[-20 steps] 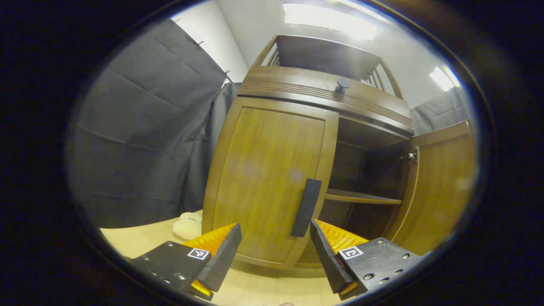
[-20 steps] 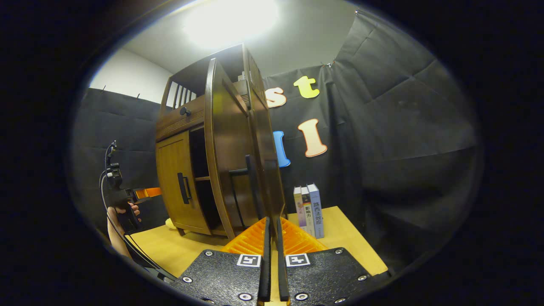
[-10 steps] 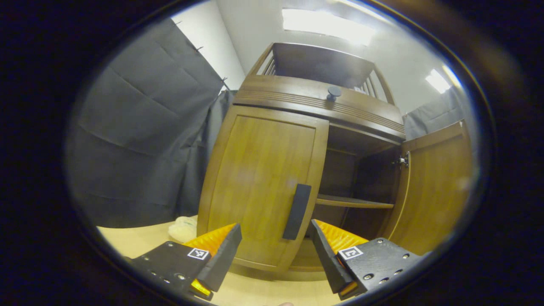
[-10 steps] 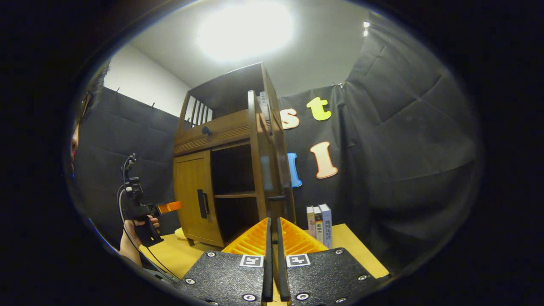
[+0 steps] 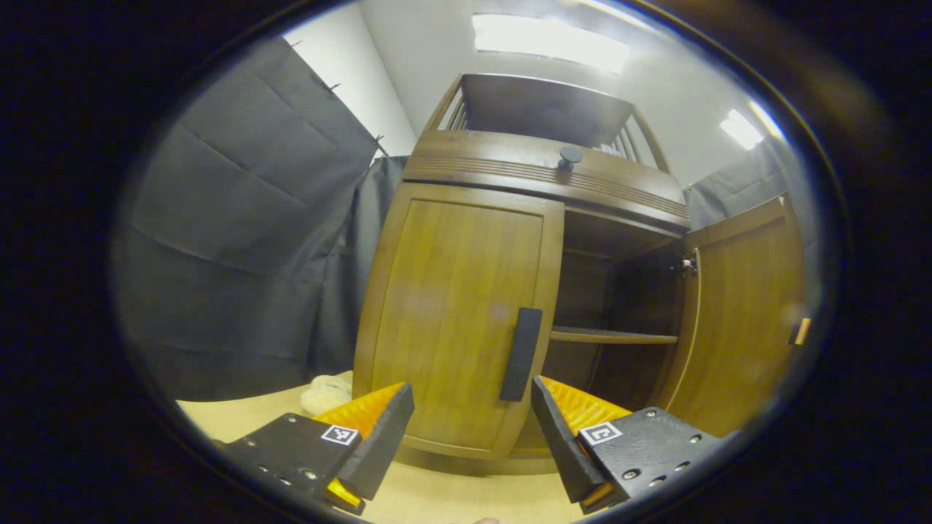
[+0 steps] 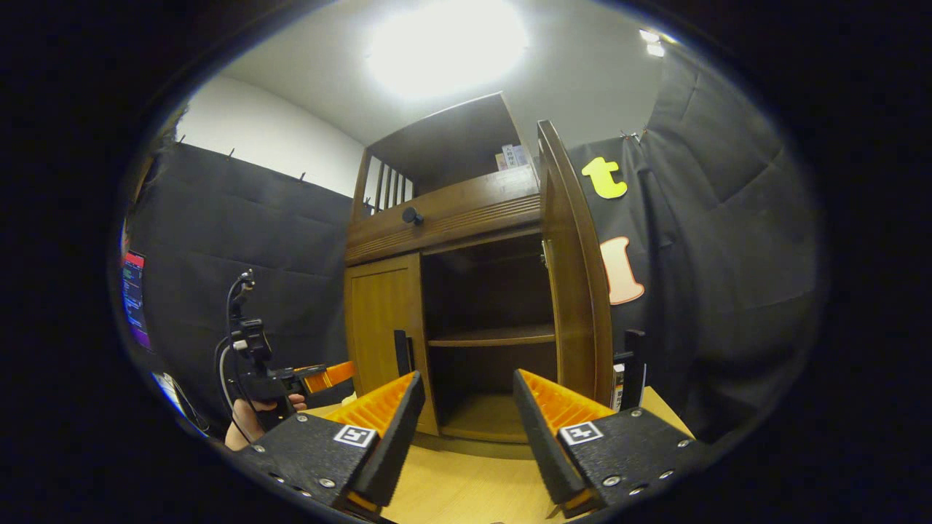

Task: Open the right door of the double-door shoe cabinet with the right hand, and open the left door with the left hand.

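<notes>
A black-curtained booth holds a pale wooden tabletop (image 5: 466, 495), and on it stands the brown wooden double-door shoe cabinet (image 5: 546, 171) with a railed top shelf and a drawer knob.

Its right door (image 6: 575, 276) stands swung wide, showing a dark interior with one wooden shelf (image 6: 491, 336); in the left gripper view the same door (image 5: 743, 320) hangs open at the far right. So the half of the task left, by my reading, is the left door.

The closed flat-panelled left door (image 5: 459, 320) carries a dark, upright bar handle (image 5: 521, 354) near its inner edge. The handle's long axis runs vertical, and it lies straight ahead of the left gripper (image 5: 473, 429), just above and between its two fingers, a little toward the right-hand finger. The fingers are spread apart with nothing between them and clear of the door.

The right gripper (image 6: 466, 415) is also spread and empty, facing the open compartment, apart from the cabinet. The left gripper (image 6: 320, 377) is plainly the nearer to the handle (image 6: 402, 353); a forward reach should bring the fingers astride it.
</notes>
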A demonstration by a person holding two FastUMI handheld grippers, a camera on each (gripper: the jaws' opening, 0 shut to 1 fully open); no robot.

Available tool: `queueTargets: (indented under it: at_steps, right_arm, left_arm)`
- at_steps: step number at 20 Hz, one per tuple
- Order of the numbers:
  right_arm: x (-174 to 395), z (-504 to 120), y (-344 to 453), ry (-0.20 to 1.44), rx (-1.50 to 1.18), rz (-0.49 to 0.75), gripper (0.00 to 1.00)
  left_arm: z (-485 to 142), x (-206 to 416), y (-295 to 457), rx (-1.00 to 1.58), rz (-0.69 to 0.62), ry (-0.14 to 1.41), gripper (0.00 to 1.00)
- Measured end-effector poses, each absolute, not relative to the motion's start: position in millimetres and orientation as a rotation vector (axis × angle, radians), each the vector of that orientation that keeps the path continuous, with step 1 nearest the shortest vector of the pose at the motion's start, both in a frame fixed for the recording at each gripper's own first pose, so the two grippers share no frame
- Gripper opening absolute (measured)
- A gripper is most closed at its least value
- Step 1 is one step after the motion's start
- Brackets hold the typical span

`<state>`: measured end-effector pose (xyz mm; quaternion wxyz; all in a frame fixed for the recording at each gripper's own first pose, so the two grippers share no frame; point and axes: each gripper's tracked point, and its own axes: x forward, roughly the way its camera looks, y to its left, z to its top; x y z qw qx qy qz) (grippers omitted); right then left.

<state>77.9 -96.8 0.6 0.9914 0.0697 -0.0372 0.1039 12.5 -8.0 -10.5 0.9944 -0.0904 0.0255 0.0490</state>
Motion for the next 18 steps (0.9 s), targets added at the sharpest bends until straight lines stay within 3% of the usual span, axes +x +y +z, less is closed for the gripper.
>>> queueTargets:
  at_steps: [1,3,9,11,12,15,17,18]
  right_arm:
    - [86.7,3.8,-99.6,-0.082,0.125,0.178,0.87]
    - [99.2,5.9,-99.0,-0.088,0.096,0.141,0.92]
    - [113.0,3.4,-101.8,-0.077,-0.008,-0.038,0.92]
    - [111.1,14.5,-92.6,-0.12,-0.035,-0.021,0.93]
    - [109.3,13.7,-79.3,-0.112,-0.01,0.023,0.93]
    - [110.1,0.3,-43.5,-0.05,0.076,0.145,0.93]
    - [116.6,-8.7,-51.2,-0.013,0.077,0.109,0.93]
    - [119.1,-17.7,-54.1,0.024,0.081,0.088,0.93]
  left_arm:
    - [-10.2,12.6,-9.4,-0.179,0.086,0.058,0.97]
    - [-11.9,13.0,-9.6,-0.176,0.063,0.068,0.97]
    - [-16.7,18.9,-17.3,-0.163,0.002,0.083,0.97]
    - [-19.6,21.4,-21.1,-0.17,-0.023,0.089,0.94]
    - [-21.7,22.3,-21.6,-0.17,-0.029,0.09,0.98]
    - [-18.5,26.2,-22.9,-0.162,-0.041,0.074,0.95]
    - [-15.6,31.1,-23.9,-0.147,-0.055,0.068,0.97]
    - [-16.5,32.8,-23.8,-0.133,-0.059,0.073,0.94]
